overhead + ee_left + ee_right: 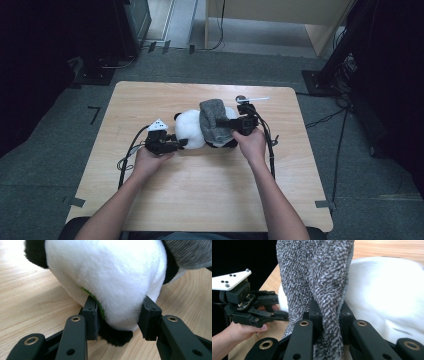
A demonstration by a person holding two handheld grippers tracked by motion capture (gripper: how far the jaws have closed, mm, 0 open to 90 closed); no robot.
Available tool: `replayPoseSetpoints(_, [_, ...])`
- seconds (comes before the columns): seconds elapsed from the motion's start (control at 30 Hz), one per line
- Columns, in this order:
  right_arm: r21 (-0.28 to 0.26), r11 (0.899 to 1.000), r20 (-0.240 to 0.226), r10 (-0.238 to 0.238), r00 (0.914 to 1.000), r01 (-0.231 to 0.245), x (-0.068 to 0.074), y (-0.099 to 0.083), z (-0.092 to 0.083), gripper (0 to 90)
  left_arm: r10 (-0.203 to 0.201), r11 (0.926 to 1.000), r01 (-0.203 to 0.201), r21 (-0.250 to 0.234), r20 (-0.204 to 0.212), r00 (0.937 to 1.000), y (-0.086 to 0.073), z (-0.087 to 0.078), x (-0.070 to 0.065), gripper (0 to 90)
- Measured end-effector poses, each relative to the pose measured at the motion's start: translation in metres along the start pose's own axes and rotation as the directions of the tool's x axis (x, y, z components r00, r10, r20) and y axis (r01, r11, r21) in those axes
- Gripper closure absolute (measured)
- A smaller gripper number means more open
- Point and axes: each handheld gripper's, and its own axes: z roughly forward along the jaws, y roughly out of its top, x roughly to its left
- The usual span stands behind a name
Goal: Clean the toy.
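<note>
A plush panda (190,129) lies on the wooden table (200,195), white-bodied with black limbs. A grey fuzzy cloth (216,120) is draped over its right part. My left gripper (179,145) comes in from the left, and its pads squeeze a bulge of the panda's white fur (112,277) beside a thin green strip (100,307). In the left gripper view the left gripper (120,317) rests low over the tabletop. My right gripper (329,320) is shut on a fold of the grey cloth (319,277), which rises between its jaws, with the panda's white fur (387,295) to the right.
Cables trail from both grippers across the table toward the person, the right one (271,150) along the forearm. Bare wood lies in front of the panda. Beyond the table stand a dark equipment stand (340,55) at the right and a wooden cabinet (280,15) on the carpeted floor.
</note>
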Motion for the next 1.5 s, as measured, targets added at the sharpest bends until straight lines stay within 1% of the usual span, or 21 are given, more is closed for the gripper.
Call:
replayPoseSetpoints(0.1, [-0.013,1.000,0.009,0.011,0.9999,-0.011,-0.005,0.000,-0.007,79.0,-0.002,1.0000,0.002,-0.001,0.002,1.0000,0.000,0.000,0.000,58.0])
replayPoseSetpoints(0.33, [-0.046,0.998,0.024,0.052,0.9984,-0.050,-0.023,-0.003,-0.024,78.6,-0.008,1.0000,0.008,-0.001,0.006,1.0000,0.000,0.000,0.001,58.0])
replayPoseSetpoints(0.47, [-0.053,0.997,0.027,0.055,0.9981,-0.053,-0.032,-0.006,-0.031,78.4,-0.007,1.0000,0.007,0.002,0.007,1.0000,0.001,0.000,0.001,57.9])
replayPoseSetpoints(0.53, [-0.058,0.997,0.015,0.059,0.9981,-0.058,-0.037,-0.008,-0.034,78.4,-0.003,1.0000,0.003,0.004,0.007,1.0000,0.001,0.000,0.002,57.9])
replayPoseSetpoints(0.6, [-0.077,0.995,0.001,0.065,0.9979,-0.065,-0.042,-0.012,-0.036,78.4,-0.004,1.0000,0.004,0.006,0.008,1.0000,0.001,0.000,0.002,58.0])
replayPoseSetpoints(0.7, [-0.086,0.994,-0.019,0.073,0.9971,-0.074,-0.046,-0.016,-0.037,78.3,-0.005,0.9999,0.005,0.010,0.009,1.0000,0.001,0.000,0.001,58.3])
replayPoseSetpoints(0.73, [-0.078,0.995,-0.016,0.064,0.9978,-0.066,-0.045,-0.015,-0.037,78.4,-0.007,0.9999,0.007,0.013,0.010,0.9999,0.002,0.000,0.002,58.7])
replayPoseSetpoints(0.83, [-0.063,0.997,0.015,0.040,0.9991,-0.039,-0.044,-0.012,-0.040,78.4,-0.010,0.9998,0.010,0.015,0.016,0.9998,0.002,0.000,0.002,60.0])
replayPoseSetpoints(0.9, [-0.063,0.997,0.024,0.048,0.9985,-0.047,-0.049,-0.013,-0.043,78.5,-0.022,0.9997,0.022,0.011,0.023,0.9995,0.002,-0.001,0.002,60.4])
replayPoseSetpoints(0.93, [-0.065,0.996,0.030,0.061,0.9977,-0.059,-0.052,-0.013,-0.046,78.7,-0.024,0.9997,0.024,0.008,0.028,0.9993,0.002,-0.001,0.002,61.1])
replayPoseSetpoints(1.0, [-0.076,0.995,0.028,0.070,0.9972,-0.068,-0.055,-0.012,-0.053,78.8,-0.020,0.9998,0.020,0.004,0.034,0.9992,0.001,-0.001,0.003,61.9])
replayPoseSetpoints(1.03, [-0.083,0.994,0.024,0.072,0.9972,-0.069,-0.055,-0.012,-0.056,78.9,-0.010,0.9999,0.009,0.005,0.042,0.9991,0.001,-0.002,0.002,62.6])
replayPoseSetpoints(1.13, [-0.124,0.990,-0.018,0.069,0.9975,-0.070,-0.048,-0.009,-0.068,79.0,-0.001,1.0000,0.001,0.006,0.051,0.9987,0.001,-0.003,-0.002,63.1])
replayPoseSetpoints(1.17, [-0.138,0.988,-0.032,0.059,0.9977,-0.063,-0.042,-0.007,-0.071,79.0,0.001,1.0000,-0.002,0.006,0.059,0.9983,0.001,-0.004,-0.003,63.1])
replayPoseSetpoints(1.23, [-0.140,0.989,-0.063,0.047,0.9969,-0.055,-0.032,-0.005,-0.072,79.0,0.006,1.0000,-0.007,0.007,0.072,0.9974,0.001,-0.005,-0.007,63.1])
replayPoseSetpoints(1.27, [-0.139,0.989,-0.076,0.035,0.9965,-0.045,-0.026,-0.004,-0.071,79.0,0.010,0.9999,-0.011,0.011,0.083,0.9965,0.001,-0.006,-0.010,63.1])
replayPoseSetpoints(1.33, [-0.127,0.991,-0.104,0.016,0.9944,-0.030,-0.014,-0.004,-0.065,79.0,0.018,0.9996,-0.019,0.019,0.086,0.9962,0.001,-0.008,-0.017,63.0])
replayPoseSetpoints(1.4, [-0.113,0.993,-0.151,-0.001,0.9886,-0.017,-0.003,-0.006,-0.056,78.9,0.019,0.9995,-0.020,0.022,0.083,0.9964,0.000,-0.008,-0.024,62.8])
replayPoseSetpoints(1.43, [-0.101,0.995,-0.174,-0.001,0.9848,-0.017,0.003,-0.007,-0.050,79.0,0.016,0.9996,-0.018,0.023,0.085,0.9962,-0.001,-0.008,-0.027,62.7])
replayPoseSetpoints(1.47, [-0.088,0.996,-0.200,-0.003,0.9798,-0.015,0.011,-0.008,-0.043,79.0,0.016,0.9996,-0.018,0.022,0.088,0.9960,-0.001,-0.008,-0.029,62.6])
replayPoseSetpoints(1.5, [-0.083,0.997,-0.212,-0.009,0.9772,-0.009,0.015,-0.009,-0.038,79.0,0.018,0.9996,-0.020,0.019,0.088,0.9959,-0.001,-0.007,-0.030,62.4])
